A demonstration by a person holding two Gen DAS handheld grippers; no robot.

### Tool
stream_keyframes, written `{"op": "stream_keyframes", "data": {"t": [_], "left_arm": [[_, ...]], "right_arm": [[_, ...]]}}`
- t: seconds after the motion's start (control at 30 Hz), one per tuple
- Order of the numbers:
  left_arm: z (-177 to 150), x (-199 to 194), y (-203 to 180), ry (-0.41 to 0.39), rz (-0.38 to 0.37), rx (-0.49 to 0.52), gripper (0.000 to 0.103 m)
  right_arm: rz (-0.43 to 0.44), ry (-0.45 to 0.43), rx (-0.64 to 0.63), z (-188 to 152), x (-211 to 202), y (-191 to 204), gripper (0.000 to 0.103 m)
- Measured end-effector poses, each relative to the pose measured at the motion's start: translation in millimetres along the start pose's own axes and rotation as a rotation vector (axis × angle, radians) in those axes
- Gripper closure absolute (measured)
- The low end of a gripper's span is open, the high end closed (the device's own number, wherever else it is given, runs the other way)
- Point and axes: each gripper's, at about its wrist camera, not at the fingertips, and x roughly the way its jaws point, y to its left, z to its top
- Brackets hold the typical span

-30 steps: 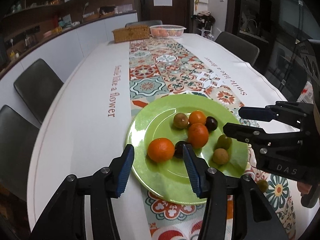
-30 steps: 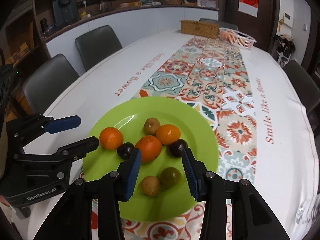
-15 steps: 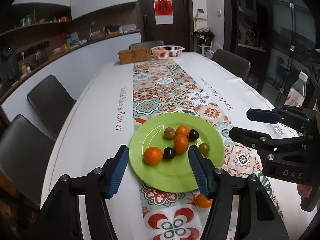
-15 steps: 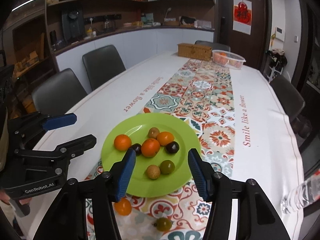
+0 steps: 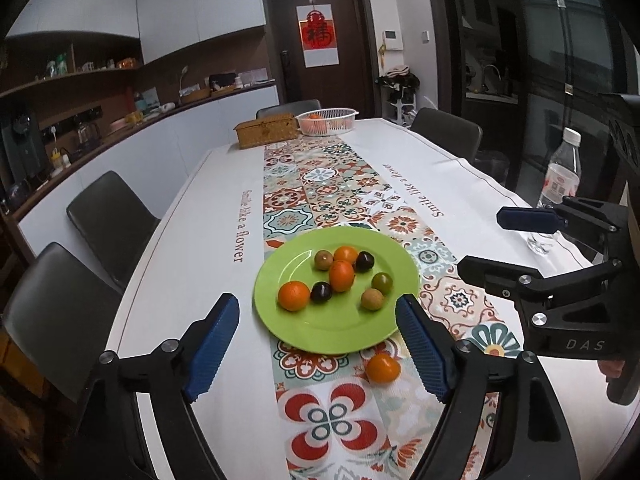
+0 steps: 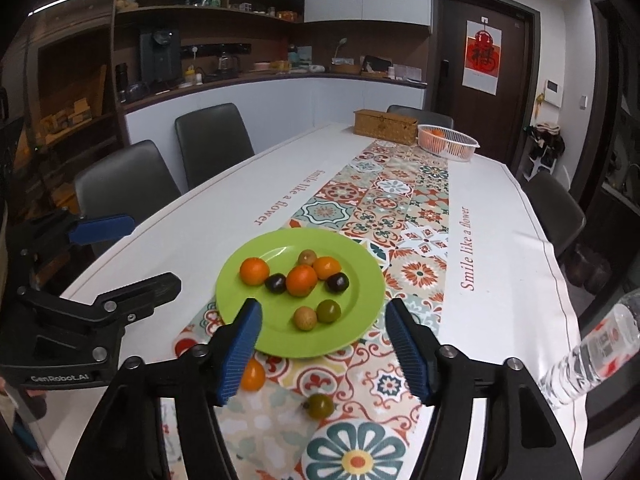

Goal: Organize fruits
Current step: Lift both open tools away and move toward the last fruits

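Observation:
A green plate (image 5: 320, 330) (image 6: 356, 336) on the patterned runner holds several small fruits: oranges, dark plums, brownish and green ones. One orange fruit (image 5: 383, 367) (image 6: 253, 375) and one green fruit (image 6: 319, 405) lie loose on the runner near the plate's front rim. My left gripper (image 5: 318, 344) hovers above the near edge of the plate, its jaws opening with nothing between them. My right gripper (image 6: 323, 342) hangs likewise, jaws opening and empty. Each gripper also shows from the side in the other's view, the right gripper (image 5: 504, 244) and the left gripper (image 6: 138, 254).
A clear water bottle (image 5: 558, 184) (image 6: 592, 352) stands at the table's right edge. At the far end sit a wicker box (image 5: 266, 131) and a white basket (image 5: 327, 121) with oranges. Dark chairs (image 5: 108, 216) line the left side; a counter runs along the wall.
Both grippers have pulled back and up from the plate, which now looks smaller. Their jaws have spread wider. The loose fruits and the bottle have come into view.

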Motion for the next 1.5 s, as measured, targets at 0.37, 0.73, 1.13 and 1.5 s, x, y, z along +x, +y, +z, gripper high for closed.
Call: {"op": "stream_keyframes", "data": {"t": [0.37,0.73,1.13,1.5], "left_arm": [[-23,-17,-19,-0.033,-0.034,0.036,0.021],[-47,-9,-34,-0.03,-0.08,0.069,0.021],[-64,35,-34,0.043,-0.154,0.077,0.022],[-71,74,-40,0.121,-0.191,0.118,0.022]], "right_arm": [[0.004,-0.011,-0.004,-25,-18,-1,0.034],[0.009,0.005,-0.036,-52,-15,-2,0.034],[0.02,0.095,-0.053,-72,20,-5,0.034],[0.048,0.173,-0.053,-84,53,-9,0.038]]}}
